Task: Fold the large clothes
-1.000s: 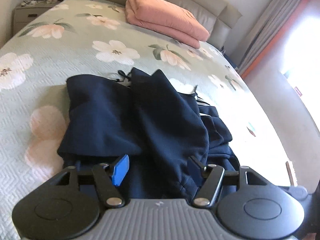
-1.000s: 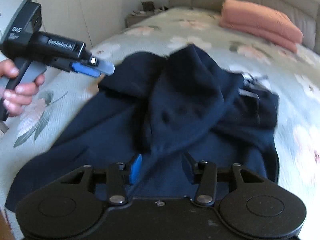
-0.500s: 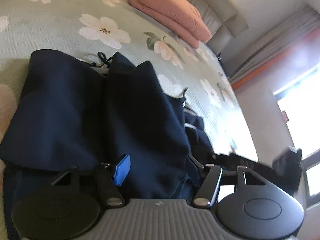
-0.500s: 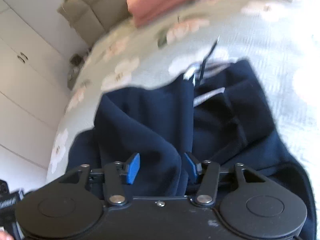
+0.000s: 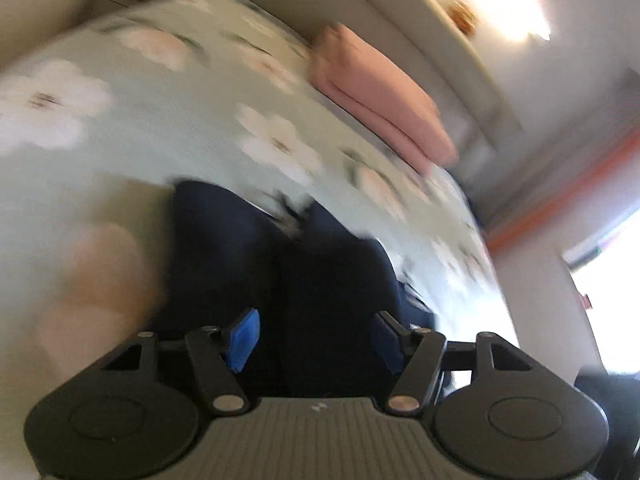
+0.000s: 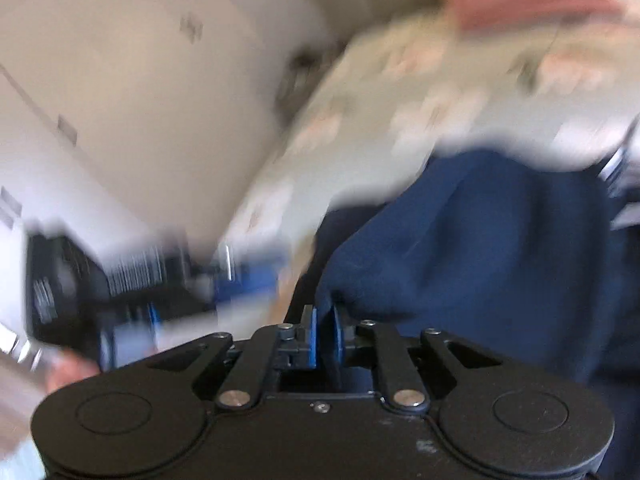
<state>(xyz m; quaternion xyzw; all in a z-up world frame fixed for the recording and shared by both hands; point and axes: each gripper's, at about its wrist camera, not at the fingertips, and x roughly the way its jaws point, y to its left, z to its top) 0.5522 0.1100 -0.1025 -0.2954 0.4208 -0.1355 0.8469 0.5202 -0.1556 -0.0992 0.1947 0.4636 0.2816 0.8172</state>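
Right gripper (image 6: 323,334) just closed, pinching navy garment (image 6: 480,240) fold; left gripper (image 5: 316,336) wide, straddling it.

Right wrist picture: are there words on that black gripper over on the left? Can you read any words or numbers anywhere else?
No text can be read anywhere; both pictures are badly blurred.
left gripper: pale marks on its black body, too blurred to read.
grey housing: one tiny mark, too small to read.
red sign by the window: too blurred to read.
navy garment: no print shows.
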